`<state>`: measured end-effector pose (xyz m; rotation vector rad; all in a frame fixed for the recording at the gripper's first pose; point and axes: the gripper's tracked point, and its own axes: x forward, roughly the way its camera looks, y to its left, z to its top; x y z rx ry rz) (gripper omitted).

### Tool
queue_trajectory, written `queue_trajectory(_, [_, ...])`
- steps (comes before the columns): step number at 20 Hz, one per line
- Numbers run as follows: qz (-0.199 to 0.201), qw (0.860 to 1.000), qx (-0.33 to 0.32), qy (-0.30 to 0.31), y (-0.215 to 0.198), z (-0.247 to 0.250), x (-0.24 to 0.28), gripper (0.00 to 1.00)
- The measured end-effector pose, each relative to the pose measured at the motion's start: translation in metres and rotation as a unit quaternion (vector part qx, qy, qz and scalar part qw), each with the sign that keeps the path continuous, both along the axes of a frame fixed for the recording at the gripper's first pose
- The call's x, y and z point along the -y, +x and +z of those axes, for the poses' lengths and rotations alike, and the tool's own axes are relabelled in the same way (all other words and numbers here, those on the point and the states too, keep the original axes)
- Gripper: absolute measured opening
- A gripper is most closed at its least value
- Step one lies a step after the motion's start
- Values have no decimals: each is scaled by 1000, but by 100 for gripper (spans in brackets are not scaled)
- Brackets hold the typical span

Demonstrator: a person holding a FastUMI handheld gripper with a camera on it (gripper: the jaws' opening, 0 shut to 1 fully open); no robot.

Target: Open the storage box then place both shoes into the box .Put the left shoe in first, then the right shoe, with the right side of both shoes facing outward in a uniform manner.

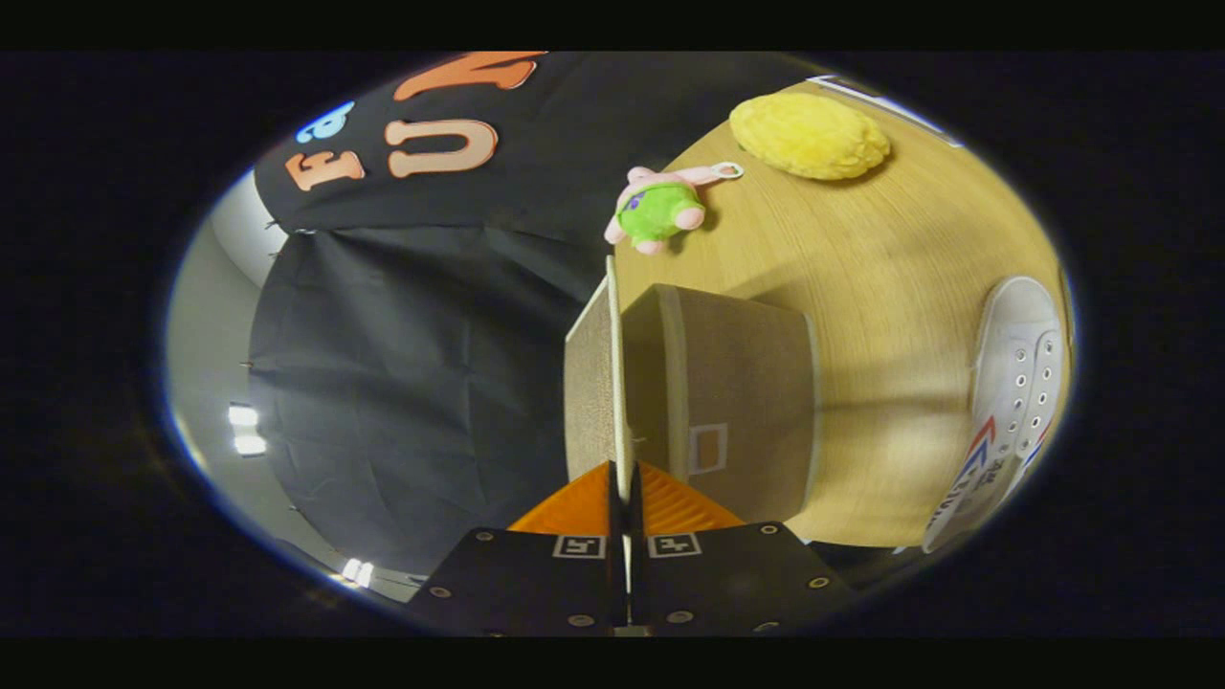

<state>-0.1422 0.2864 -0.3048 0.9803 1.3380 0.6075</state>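
The brown fabric storage box (737, 402), with pale trim and a small label window, stands on the wooden table (890, 258) just ahead of my fingers. Its thin lid (598, 373) is seen edge-on, lifted away from the box body and running forward from between my fingers. My gripper (624, 483) is shut on the near edge of this lid. A white lace-up shoe (1014, 383) with red and blue stripes lies on the table beyond the far side of the box, apart from it. The whole view is rolled sideways.
A pink and green plush toy (660, 209) lies on the table beyond the box, near the black cloth wall. Farther off sits a yellow fluffy cushion (810, 134). Bare tabletop lies between the box and the shoe.
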Motion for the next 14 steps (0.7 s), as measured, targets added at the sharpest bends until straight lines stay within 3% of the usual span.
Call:
queue_trajectory(3, [-2,999,43,-31,11,-1,10,2])
queue_trajectory(14, [-22,999,46,0,10,29,31,2])
